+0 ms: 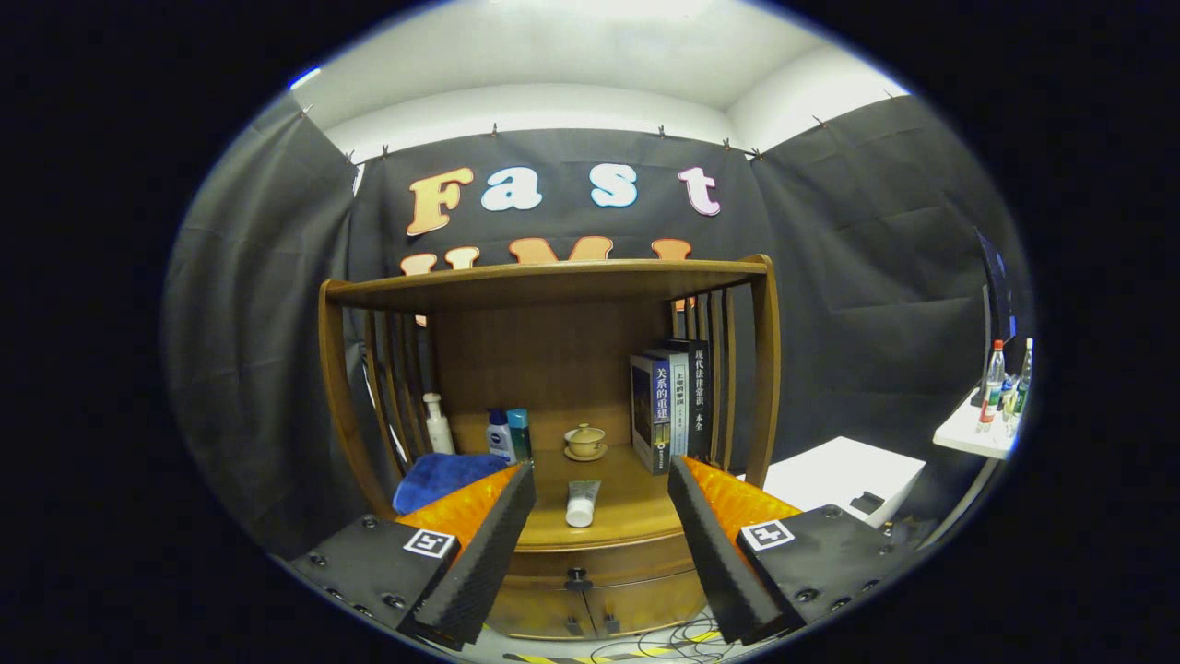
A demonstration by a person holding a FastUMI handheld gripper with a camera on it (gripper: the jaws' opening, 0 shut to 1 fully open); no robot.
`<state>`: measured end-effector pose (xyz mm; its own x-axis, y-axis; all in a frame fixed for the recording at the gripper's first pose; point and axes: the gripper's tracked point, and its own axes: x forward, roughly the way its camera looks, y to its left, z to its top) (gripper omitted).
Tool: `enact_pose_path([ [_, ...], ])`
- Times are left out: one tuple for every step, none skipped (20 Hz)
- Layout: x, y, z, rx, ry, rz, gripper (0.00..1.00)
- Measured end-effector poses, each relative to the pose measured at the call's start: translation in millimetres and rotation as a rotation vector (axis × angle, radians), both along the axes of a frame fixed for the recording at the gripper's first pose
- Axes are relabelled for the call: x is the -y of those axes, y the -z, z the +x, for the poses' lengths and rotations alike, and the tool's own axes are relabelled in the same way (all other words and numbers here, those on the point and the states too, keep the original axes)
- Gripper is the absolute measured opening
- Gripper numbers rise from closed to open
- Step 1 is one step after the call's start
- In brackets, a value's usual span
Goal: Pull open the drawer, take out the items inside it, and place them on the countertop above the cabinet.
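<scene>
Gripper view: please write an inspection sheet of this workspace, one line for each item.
Surface: wooden countertop under a shelf, partly occupied.
Job's things: drawer shut, small dark knob at its front; white tube lies on the countertop.
Clutter: blue cloth, pump bottle, two small bottles, lidded cup on a saucer, books standing upright.
Gripper: gripper open, holding nothing, the tube beyond its fingers.
Cables: loose wires on the floor below the cabinet.
Surroundings: white box; drink bottles on a white table.
</scene>
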<state>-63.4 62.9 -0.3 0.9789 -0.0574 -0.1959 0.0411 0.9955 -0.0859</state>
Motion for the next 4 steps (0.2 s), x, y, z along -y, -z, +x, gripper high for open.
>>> enact_pose_path([
  [0.2,-2.5,0.8,0.005,0.001,0.002,0.97],
  [1.1,-4.5,0.0,0.007,0.004,-0.003,0.97],
  [2.2,-5.6,0.7,0.006,0.008,-0.014,0.97],
  [2.4,-6.8,-0.2,0.007,0.01,-0.026,0.97],
])
